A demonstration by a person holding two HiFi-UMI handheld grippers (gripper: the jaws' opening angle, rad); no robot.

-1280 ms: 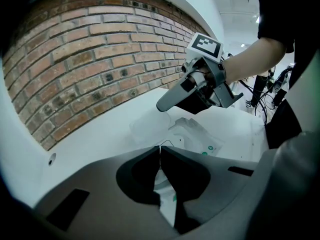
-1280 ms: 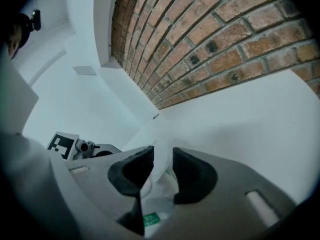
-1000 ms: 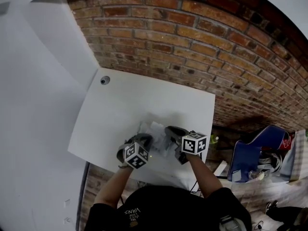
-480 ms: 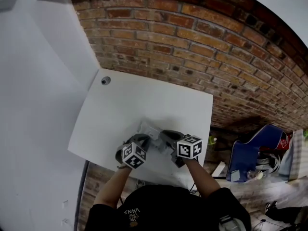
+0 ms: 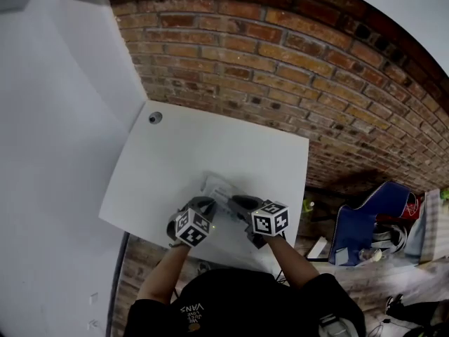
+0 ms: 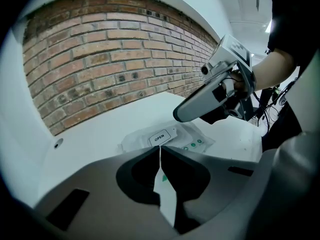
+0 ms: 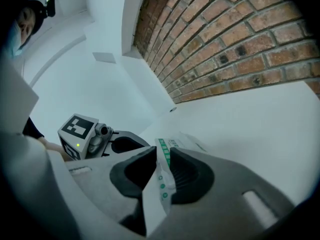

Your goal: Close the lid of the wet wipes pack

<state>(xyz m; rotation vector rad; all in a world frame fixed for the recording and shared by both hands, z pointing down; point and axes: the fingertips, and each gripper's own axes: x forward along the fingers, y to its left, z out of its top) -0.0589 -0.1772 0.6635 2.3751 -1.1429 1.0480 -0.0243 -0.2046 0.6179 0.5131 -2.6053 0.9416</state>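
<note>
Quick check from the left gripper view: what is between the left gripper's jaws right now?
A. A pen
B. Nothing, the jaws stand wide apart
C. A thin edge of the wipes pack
C: the left gripper has its jaws closed together on a thin white edge of the wipes pack, whose body with the OPEN label shows just beyond the tips.

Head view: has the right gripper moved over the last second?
Yes. The right gripper has slid left, away from the table's right edge, and nearer the person. Its jaws have just been opening, with the pack between them.
</note>
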